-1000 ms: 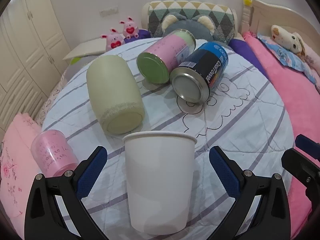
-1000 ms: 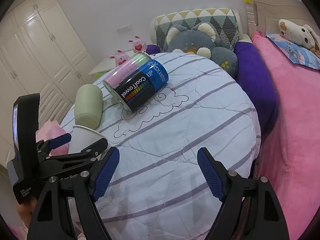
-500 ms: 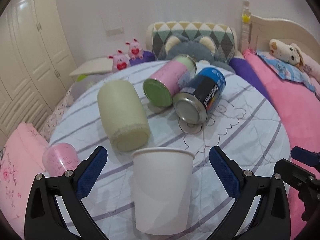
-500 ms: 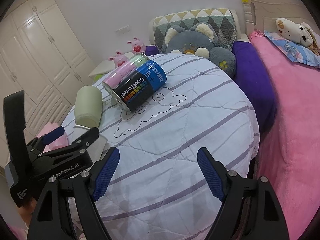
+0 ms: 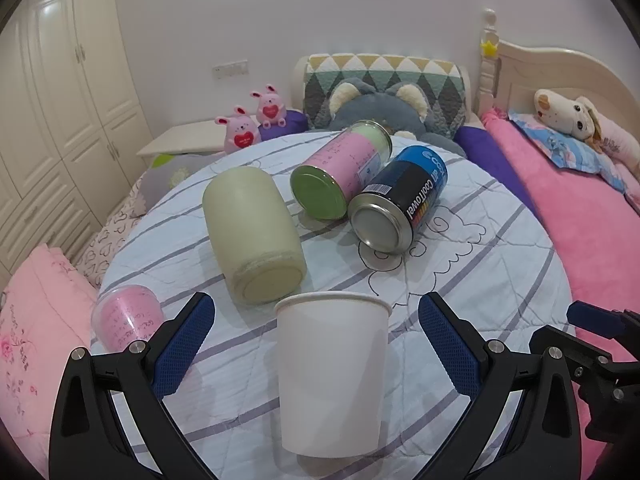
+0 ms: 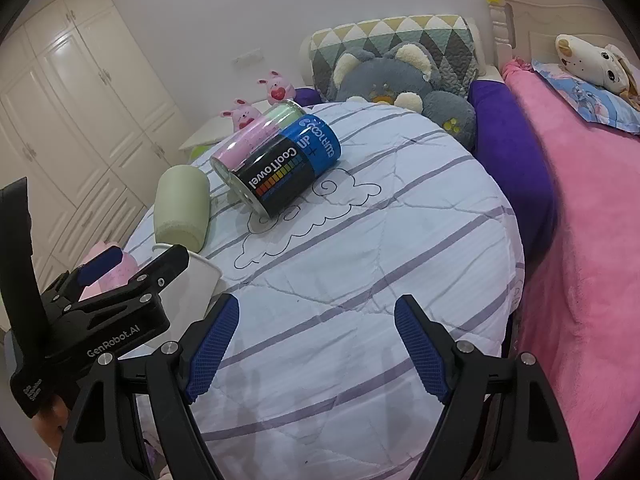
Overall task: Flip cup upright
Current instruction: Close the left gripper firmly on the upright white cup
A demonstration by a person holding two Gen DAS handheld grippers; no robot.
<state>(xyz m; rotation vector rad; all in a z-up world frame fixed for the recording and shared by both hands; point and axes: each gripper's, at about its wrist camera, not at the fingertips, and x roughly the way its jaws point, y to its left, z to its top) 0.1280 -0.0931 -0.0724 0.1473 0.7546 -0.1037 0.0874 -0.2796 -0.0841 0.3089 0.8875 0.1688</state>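
Note:
A white paper cup (image 5: 332, 372) stands upright, rim up, on the striped quilt of a round cushion (image 5: 480, 280). My left gripper (image 5: 316, 344) is open, its blue pads wide on either side of the cup and not touching it. The cup also shows in the right wrist view (image 6: 198, 280), partly hidden behind the left gripper's body. My right gripper (image 6: 316, 344) is open and empty over the bare quilt (image 6: 360, 260), to the right of the cup.
A pale green jar (image 5: 252, 236), a pink-and-green can (image 5: 344, 172) and a blue-black CoolTowel can (image 5: 400, 200) lie on their sides behind the cup. A pink tub (image 5: 124, 316) sits at the left edge. Plush toys (image 5: 380, 108) and a pink bed (image 5: 580, 220) surround the cushion.
The left gripper has drawn back and risen slightly; the cup looks smaller and farther between the open pads. The right gripper has hardly moved.

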